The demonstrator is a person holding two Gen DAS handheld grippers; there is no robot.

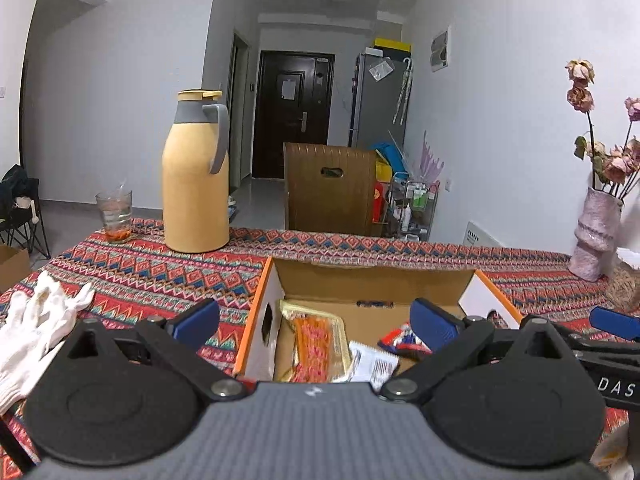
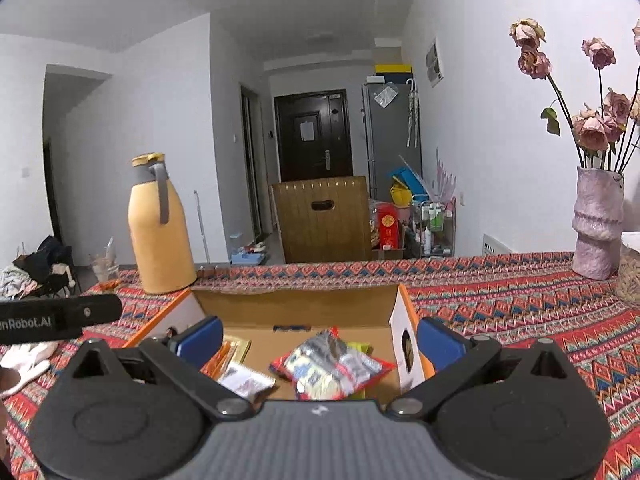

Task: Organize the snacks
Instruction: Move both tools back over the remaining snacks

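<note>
- White cotton gloves point(image 1: 38, 332) lie far left on the patterned surface point(image 1: 160, 276), harmless.
- Left tongs point(image 1: 314, 322) gape, empty, over the open cardboard box point(image 1: 372, 280); its near wall could snag a dipping tong.
- Inside, the long orange snack packet point(image 1: 318, 344) runs front to back.
- Right tongs point(image 2: 318, 344) spread wide, empty, above the crinkly red-edged snack bag point(image 2: 334, 364), lying skewed; slippery foil, I reckon.

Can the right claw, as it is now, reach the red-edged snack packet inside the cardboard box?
Probably yes. The right claw is open, and the red-edged snack packet lies on top in the open cardboard box, with nothing over it.
</note>
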